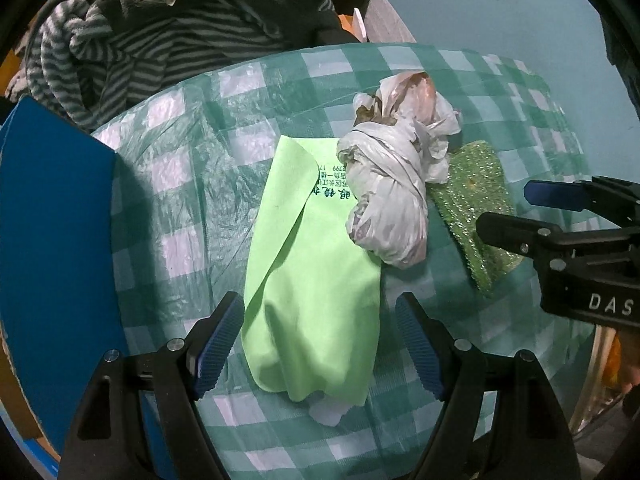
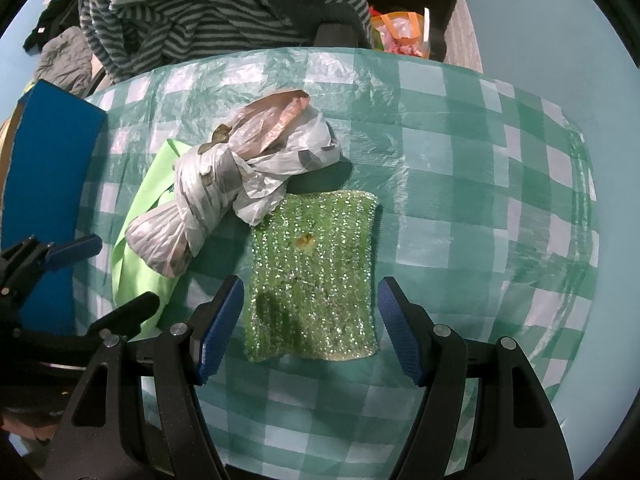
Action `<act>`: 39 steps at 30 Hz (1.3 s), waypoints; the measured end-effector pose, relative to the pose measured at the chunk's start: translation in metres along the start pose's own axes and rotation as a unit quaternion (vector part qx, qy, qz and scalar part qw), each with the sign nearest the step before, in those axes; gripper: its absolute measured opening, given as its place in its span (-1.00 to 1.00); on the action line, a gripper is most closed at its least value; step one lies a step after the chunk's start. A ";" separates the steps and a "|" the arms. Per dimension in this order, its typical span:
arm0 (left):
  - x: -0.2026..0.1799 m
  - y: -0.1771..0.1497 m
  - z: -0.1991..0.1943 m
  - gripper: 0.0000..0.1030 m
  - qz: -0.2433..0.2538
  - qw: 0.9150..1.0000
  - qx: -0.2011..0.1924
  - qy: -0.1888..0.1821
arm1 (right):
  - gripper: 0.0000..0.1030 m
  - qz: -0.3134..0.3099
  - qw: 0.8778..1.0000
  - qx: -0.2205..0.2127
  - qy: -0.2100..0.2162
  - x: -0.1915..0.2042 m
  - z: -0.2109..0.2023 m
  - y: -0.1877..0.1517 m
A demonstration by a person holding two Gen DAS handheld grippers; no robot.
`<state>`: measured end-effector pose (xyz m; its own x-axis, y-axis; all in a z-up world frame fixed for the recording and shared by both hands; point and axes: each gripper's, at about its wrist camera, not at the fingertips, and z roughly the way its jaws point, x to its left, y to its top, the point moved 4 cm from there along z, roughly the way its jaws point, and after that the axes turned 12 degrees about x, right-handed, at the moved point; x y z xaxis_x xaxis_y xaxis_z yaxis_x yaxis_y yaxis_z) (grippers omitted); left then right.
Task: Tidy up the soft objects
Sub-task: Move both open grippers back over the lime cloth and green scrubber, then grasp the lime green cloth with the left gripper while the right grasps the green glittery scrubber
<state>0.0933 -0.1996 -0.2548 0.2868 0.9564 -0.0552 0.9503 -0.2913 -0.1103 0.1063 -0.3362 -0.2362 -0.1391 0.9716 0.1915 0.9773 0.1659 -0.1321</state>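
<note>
Between spread left gripper (image 1: 320, 344) fingers: folded lime-green cloth (image 1: 312, 280); right gripper (image 2: 310, 326) open astride glittery green sponge (image 2: 316, 276). Pre-grasp; next lower, close.

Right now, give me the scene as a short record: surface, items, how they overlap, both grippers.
surface: table with green checked cover
cloth: light green cloth, flat, printed text at its far end
bag: knotted plastic bag, lying on the cloth's far end and on a corner of the sponge
sponge: glittery green sponge, flat, beside the cloth
left gripper: open, straddling the cloth's near end, pads not pressing
right gripper: open, straddling the sponge's near end, pads not pressing
behind table: striped garment
</note>
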 end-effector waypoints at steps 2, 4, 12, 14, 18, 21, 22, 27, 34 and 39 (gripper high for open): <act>0.000 0.002 0.003 0.54 -0.001 1.000 0.001 0.002 | 0.36 0.000 1.000 0.001 -0.001 0.001 0.003 0.001; 0.000 0.004 0.006 0.54 -0.002 1.000 0.004 0.009 | 0.36 -0.001 1.000 0.002 -0.007 0.002 0.007 0.002; 0.011 0.006 0.020 0.54 -0.014 0.999 0.012 0.027 | 0.36 0.003 1.000 0.007 -0.021 0.003 0.022 0.004; 0.015 0.005 0.022 0.54 -0.016 0.999 0.014 0.028 | 0.36 0.004 1.000 0.008 -0.024 0.003 0.026 0.003; 0.020 0.005 0.025 0.54 -0.021 1.000 0.013 0.016 | 0.37 0.002 0.999 0.002 -0.034 0.004 0.028 0.002; 0.023 0.005 0.026 0.49 -0.022 1.000 0.010 0.008 | 0.37 0.001 0.999 -0.002 -0.041 0.006 0.029 0.001; 0.024 0.005 0.026 0.47 -0.021 1.000 0.007 0.008 | 0.37 0.000 0.999 -0.003 -0.043 0.006 0.029 0.001; 0.023 0.008 0.023 -0.15 -0.002 1.000 -0.006 0.006 | 0.36 -0.006 0.998 -0.007 -0.061 0.008 0.030 0.000; 0.021 0.006 0.020 -0.87 -0.001 1.000 0.005 -0.030 | -0.08 0.000 0.998 -0.015 -0.059 0.001 0.026 -0.004; 0.028 0.003 0.018 -0.91 -0.007 0.999 0.004 -0.049 | -0.63 0.001 0.999 -0.015 -0.045 -0.003 0.024 -0.003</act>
<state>0.1019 -0.1742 -0.2744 0.2593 0.9541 -0.1502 0.9532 -0.2778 -0.1192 0.0998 -0.3354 -0.2595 -0.1501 0.9834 0.1021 0.9816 0.1606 -0.1030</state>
